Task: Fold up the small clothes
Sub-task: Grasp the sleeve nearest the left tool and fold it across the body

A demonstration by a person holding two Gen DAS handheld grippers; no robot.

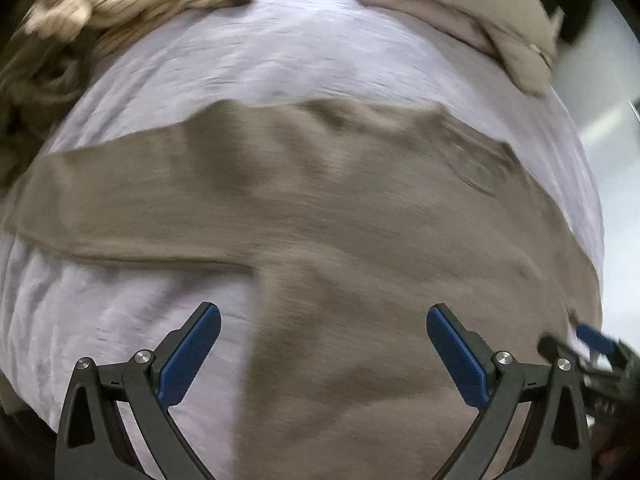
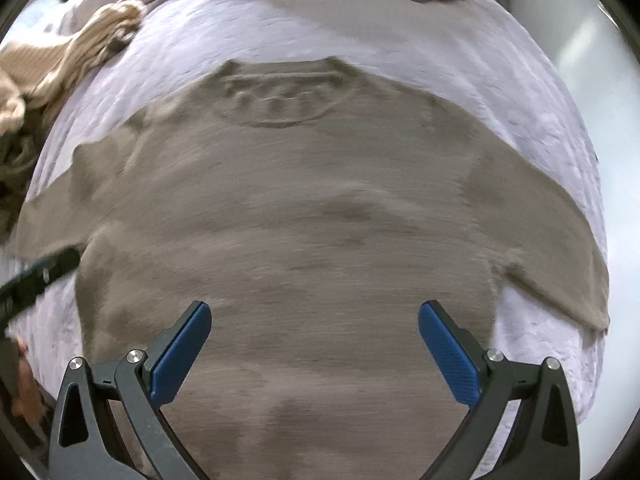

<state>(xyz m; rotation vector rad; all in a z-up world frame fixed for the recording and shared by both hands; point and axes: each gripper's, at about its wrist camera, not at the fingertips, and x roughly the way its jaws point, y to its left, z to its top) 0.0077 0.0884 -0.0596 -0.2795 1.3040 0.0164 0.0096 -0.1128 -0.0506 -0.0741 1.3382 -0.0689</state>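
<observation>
Khaki t-shirt [image 2: 320, 220] is being hovered over (spread flat on lavender sheet [image 2: 540, 120]) by both grippers, left [image 1: 323, 320] and right [image 2: 315, 316], fingers apart.

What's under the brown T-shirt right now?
The brown T-shirt lies spread flat on a pale lilac sheet, which shows all around it. Anything beneath the shirt itself is covered, though no bulge shows.

Soft, even daylight; both fisheye views motion-blurred, edges bent and darkly vignetted.
</observation>
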